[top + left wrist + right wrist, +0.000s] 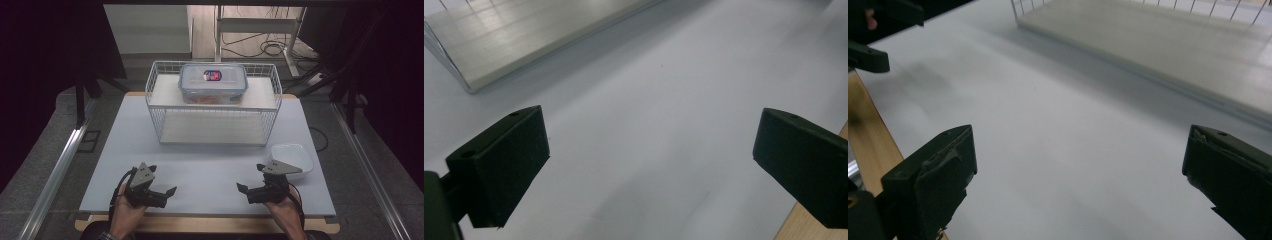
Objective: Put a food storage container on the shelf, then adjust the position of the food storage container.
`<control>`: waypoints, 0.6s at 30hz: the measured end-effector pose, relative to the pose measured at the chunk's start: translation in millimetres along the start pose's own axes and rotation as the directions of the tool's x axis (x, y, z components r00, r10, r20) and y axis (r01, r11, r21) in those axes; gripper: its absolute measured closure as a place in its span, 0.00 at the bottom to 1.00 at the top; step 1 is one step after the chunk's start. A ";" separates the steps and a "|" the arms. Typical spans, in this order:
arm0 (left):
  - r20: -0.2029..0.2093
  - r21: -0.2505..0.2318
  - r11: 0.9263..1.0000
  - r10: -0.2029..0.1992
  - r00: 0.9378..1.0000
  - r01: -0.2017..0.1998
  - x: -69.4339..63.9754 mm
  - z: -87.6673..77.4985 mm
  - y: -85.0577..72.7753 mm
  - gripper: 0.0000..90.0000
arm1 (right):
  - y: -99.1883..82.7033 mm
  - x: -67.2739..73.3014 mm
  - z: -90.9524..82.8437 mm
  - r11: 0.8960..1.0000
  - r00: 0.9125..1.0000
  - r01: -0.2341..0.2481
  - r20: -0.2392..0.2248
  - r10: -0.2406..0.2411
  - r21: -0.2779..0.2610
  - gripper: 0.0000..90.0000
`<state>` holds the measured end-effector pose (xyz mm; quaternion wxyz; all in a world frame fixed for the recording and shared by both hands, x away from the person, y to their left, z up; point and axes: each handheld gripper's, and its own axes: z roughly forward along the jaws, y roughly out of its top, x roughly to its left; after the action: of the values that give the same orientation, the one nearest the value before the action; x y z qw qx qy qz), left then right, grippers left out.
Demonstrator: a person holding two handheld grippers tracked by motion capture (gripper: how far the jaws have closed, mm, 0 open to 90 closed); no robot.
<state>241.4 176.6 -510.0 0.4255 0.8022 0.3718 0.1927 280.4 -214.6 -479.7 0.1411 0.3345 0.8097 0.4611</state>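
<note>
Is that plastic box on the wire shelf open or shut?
Shut. The box sits on the shelf's upper level with its clear lid flat across the top, blue rim all round.

**Dim room, bright bench**

Overhead light is pooling on the white bench (pixel 210 165); surroundings are sinking into black. Soft shadows are lying under the wire basket (pixel 212 130). Gripper views are looking soft w/ blur, bench sheen washing out detail.
</note>
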 end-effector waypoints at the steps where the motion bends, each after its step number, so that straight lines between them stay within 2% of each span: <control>1: -0.002 0.010 1.000 0.004 1.000 -0.004 -0.8 1.2 -0.8 0.01 | -2.3 0.2 0.6 1.000 1.000 0.001 0.003 -0.001 0.008 0.01; 11: -0.003 0.020 1.000 0.003 1.000 -0.003 1.0 3.2 -2.6 0.01 | -10.0 -2.8 5.8 0.998 1.000 -0.016 0.023 0.015 0.068 0.01; 14: 0.008 0.030 1.000 0.000 1.000 0.000 1.5 4.9 -3.6 0.01 | -10.0 -2.8 7.7 0.996 0.999 -0.009 0.035 0.006 0.085 0.00; 18: 0.049 0.044 0.999 -0.023 0.999 0.021 2.6 8.8 -5.8 0.01 | -9.3 -5.1 9.9 0.995 0.999 -0.034 0.029 0.032 0.098 0.00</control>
<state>246.2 175.9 -519.7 0.4192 0.8115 0.3743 0.1601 285.6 -214.9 -493.2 0.1280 0.3608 0.8237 0.4182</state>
